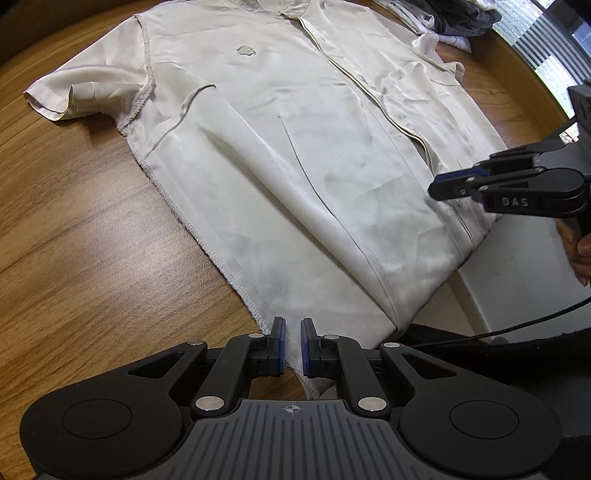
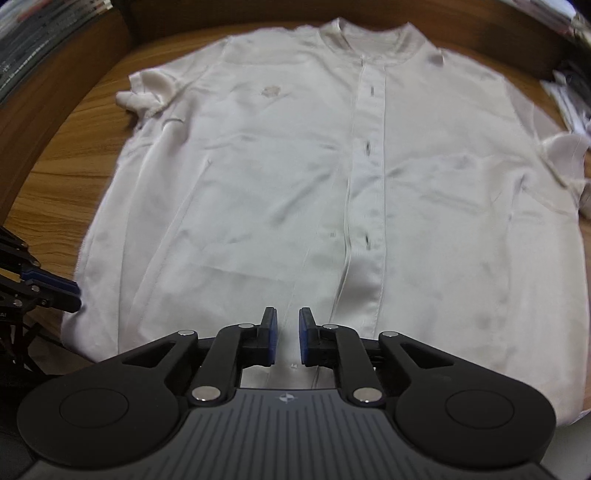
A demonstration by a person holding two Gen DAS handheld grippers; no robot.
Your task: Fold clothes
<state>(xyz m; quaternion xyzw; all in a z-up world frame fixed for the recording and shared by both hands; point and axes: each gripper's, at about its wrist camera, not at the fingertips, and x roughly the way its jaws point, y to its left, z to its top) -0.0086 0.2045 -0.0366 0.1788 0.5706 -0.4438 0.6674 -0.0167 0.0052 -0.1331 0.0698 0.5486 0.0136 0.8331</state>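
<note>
A white short-sleeved button shirt (image 1: pixel 277 147) lies spread front-up on the wooden table (image 1: pixel 74 221), collar away from me. My left gripper (image 1: pixel 293 343) sits at the near left corner of the hem, its blue pads closed to a narrow slit with the hem cloth between them. In the right wrist view it shows at the left edge (image 2: pixel 74 295), on that same corner of the shirt (image 2: pixel 295 166). My right gripper (image 2: pixel 288 341) hangs over the hem just left of the button placket, its pads slightly apart above flat cloth. From the left view it (image 1: pixel 434 190) points in from the right.
A pile of other clothes (image 1: pixel 454 18) lies at the far right of the table, also visible as blurred garments (image 2: pixel 572 99). A hand (image 1: pixel 580 251) holds the right gripper's handle. A black cable (image 1: pixel 517 325) runs below it. Window blinds (image 1: pixel 535 40) stand beyond.
</note>
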